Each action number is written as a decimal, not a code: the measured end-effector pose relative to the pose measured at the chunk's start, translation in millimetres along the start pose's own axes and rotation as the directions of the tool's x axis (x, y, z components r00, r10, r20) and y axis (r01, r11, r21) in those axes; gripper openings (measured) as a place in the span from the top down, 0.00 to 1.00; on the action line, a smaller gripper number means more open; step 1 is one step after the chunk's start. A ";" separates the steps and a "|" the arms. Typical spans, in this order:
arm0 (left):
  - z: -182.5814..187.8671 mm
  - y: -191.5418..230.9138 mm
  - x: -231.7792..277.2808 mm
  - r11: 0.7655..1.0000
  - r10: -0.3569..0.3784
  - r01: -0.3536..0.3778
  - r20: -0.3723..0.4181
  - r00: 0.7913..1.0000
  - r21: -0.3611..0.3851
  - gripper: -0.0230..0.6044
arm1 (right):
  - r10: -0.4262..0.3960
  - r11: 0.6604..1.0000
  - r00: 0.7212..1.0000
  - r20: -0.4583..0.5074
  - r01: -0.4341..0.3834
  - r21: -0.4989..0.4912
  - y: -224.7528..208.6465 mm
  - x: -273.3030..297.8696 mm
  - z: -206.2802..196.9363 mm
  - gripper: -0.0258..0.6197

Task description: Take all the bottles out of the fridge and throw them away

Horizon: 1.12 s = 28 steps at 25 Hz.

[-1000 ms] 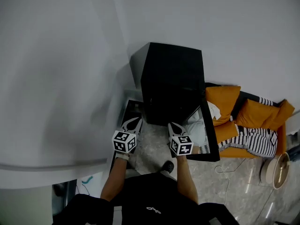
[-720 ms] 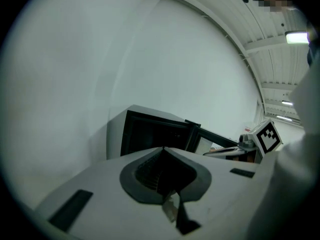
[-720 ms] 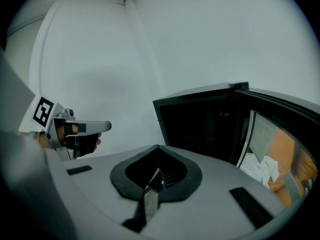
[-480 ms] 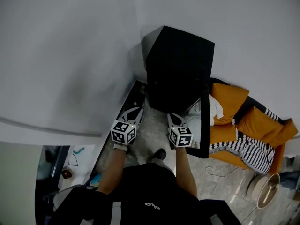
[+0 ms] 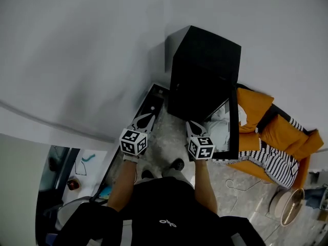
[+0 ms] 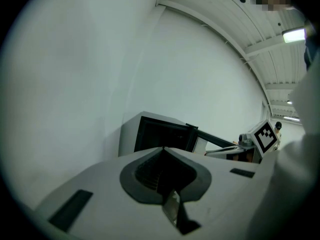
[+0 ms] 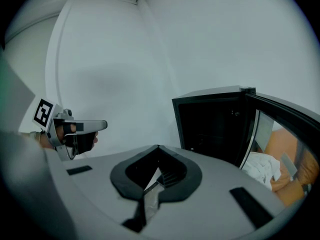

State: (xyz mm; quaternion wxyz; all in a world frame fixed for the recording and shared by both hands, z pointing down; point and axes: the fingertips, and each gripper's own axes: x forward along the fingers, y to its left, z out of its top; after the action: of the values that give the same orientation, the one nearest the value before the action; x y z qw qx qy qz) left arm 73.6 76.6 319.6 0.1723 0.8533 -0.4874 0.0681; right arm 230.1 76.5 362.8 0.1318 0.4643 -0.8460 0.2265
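fridge (image 5: 205,70) stands open; left tongs (image 5: 144,121) and right tongs (image 5: 193,127) are both closed, empty.

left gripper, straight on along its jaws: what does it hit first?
Most likely the black fridge: its open dark front sits directly past the left gripper, jaws shut, with nothing visible between. Whether it would meet the frame or pass inside is unclear.

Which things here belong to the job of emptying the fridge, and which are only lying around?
For the job: black fridge, its open door, left gripper and right gripper, both shut and empty. No bottle shows.
Lying about: orange cushions, striped fabric, white cloth by the door.
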 end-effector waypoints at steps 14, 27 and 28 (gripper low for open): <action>-29.4 43.5 -149.5 0.999 0.040 -0.039 0.049 0.998 -0.032 0.96 | -0.004 0.999 1.000 0.014 0.005 -0.045 131.4 -38.3 -46.1 0.95; -56.7 36.3 -188.7 0.999 0.042 -0.041 0.064 0.997 -0.020 0.96 | 0.000 0.997 0.999 0.039 0.003 -0.076 158.8 -57.1 -68.8 0.95; -57.9 34.6 -191.0 0.999 0.041 -0.040 0.061 0.997 -0.014 0.96 | 0.002 0.997 0.999 0.039 0.001 -0.077 160.1 -58.0 -70.2 0.95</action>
State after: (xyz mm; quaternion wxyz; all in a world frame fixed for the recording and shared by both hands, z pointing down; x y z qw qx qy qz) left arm -51.4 235.8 327.1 0.1612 0.8439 -0.5100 0.0422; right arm 126.6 228.7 356.4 0.1329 0.4629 -0.8567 0.1846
